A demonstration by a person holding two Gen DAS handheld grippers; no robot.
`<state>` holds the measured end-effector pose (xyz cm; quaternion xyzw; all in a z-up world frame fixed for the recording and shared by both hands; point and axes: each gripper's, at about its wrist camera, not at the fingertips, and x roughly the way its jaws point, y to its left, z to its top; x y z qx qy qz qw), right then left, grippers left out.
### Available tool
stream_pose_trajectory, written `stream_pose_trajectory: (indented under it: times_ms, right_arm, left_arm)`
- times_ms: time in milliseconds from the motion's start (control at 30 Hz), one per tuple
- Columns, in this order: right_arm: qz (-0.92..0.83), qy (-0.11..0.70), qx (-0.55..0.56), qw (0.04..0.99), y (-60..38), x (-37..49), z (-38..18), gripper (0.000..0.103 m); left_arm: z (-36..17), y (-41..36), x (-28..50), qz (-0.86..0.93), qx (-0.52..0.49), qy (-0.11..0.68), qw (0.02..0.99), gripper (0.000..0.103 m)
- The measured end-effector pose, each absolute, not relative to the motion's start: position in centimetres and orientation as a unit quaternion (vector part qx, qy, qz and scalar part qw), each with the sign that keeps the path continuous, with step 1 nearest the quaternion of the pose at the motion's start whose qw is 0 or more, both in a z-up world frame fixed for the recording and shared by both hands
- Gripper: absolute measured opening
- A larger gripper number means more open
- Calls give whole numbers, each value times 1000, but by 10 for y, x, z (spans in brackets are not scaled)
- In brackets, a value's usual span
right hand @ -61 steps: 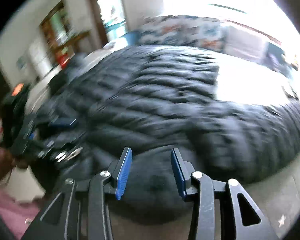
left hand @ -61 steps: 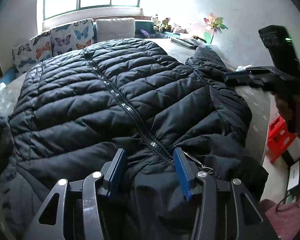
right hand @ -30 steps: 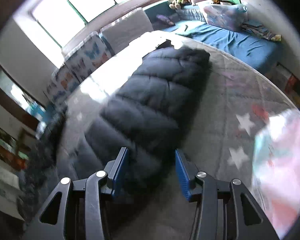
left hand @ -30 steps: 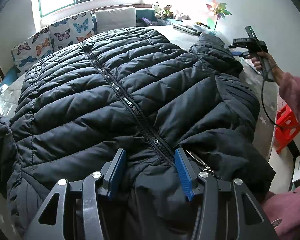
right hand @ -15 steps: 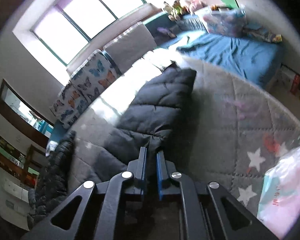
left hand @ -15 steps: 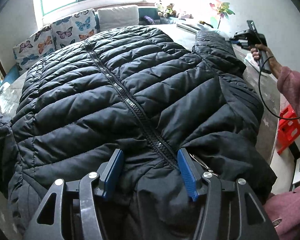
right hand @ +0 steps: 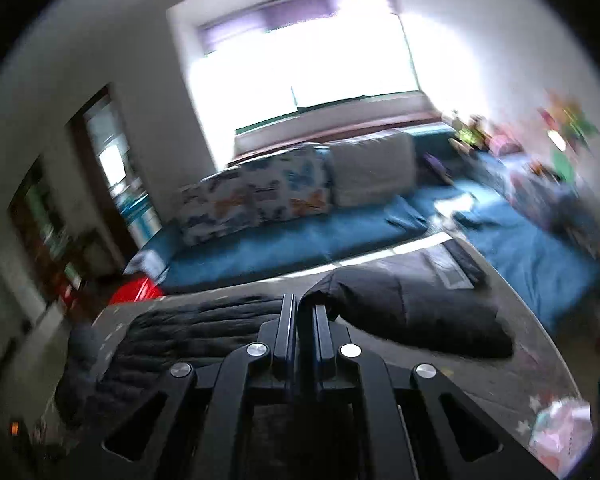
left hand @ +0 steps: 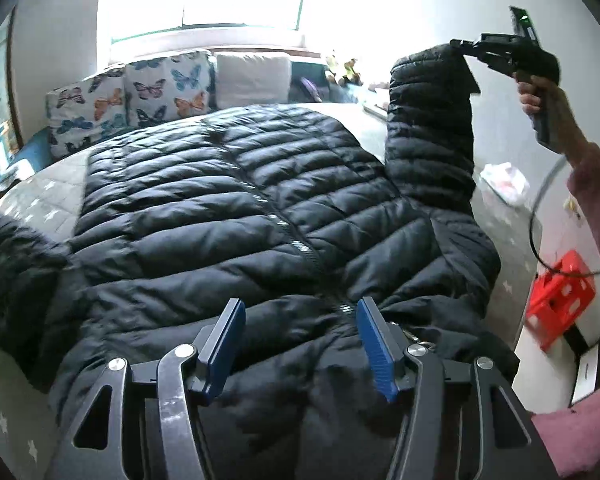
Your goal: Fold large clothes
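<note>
From the left wrist, a black quilted jacket (left hand: 228, 216) lies front-up and spread across the grey star-patterned bench (left hand: 40, 200), zip running up the middle. The left claw (left hand: 300, 344) stands part open over the collar end, blue pads either side of the zip, and I cannot tell whether they touch the fabric; its jaws have just been opening a little, with only the padded cloth below them. At the far right, the right claw (left hand: 458, 46) pinches the cuff of the sleeve (left hand: 428, 128), which stands up off the bench like a column, its shoulder end still attached low by the body.

From the right wrist, the picture is blurred. The right claw (right hand: 302, 312) is closed to a narrow slit, a dark fold of the sleeve (right hand: 412, 312) caught at its tips, the rest of the jacket (right hand: 172, 336) lying below on the bench.

The step in hand looks like folding this sleeve inward over the chest. To do it well, carry the cuff across towards the zip in a low arc, so the fold line falls along the shoulder seam. The left claw would best press down near the collar so the slippery body does not drag. Release only once the sleeve lies flat and straight; puffy quilting tends to spring back.
</note>
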<state>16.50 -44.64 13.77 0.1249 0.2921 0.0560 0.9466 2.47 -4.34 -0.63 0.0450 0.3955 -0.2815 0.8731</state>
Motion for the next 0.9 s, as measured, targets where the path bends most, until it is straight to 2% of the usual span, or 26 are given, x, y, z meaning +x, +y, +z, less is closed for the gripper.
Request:
stream_pose_trajectory:
  times_ms: [133, 267, 433, 533, 733, 867, 900]
  right_arm:
    - [120, 292, 59, 947, -363, 151, 160, 9]
    - [181, 310, -10, 933, -283, 136, 153, 9]
    - [260, 356, -71, 895, -196, 111, 112, 9]
    - [292, 402, -100, 862, -155, 98, 67, 9]
    - [334, 480, -95, 806, -130, 88, 12, 9]
    - [352, 475, -76, 803, -145, 80, 36, 10]
    - [355, 466, -69, 808, -155, 77, 46, 14]
  left_arm:
    - [-6, -10, 16, -270, 9, 387, 882, 62]
    - [-9, 12, 5, -261, -6, 383, 886, 62]
    - [-12, 29, -12, -262, -23, 367, 892, 62]
    - [-12, 31, -17, -259, -31, 362, 895, 62]
    - [-10, 32, -21, -256, -48, 360, 896, 65]
    - [-4, 39, -16, -242, -66, 363, 898, 65]
    - [-2, 41, -14, -237, -73, 362, 899, 65]
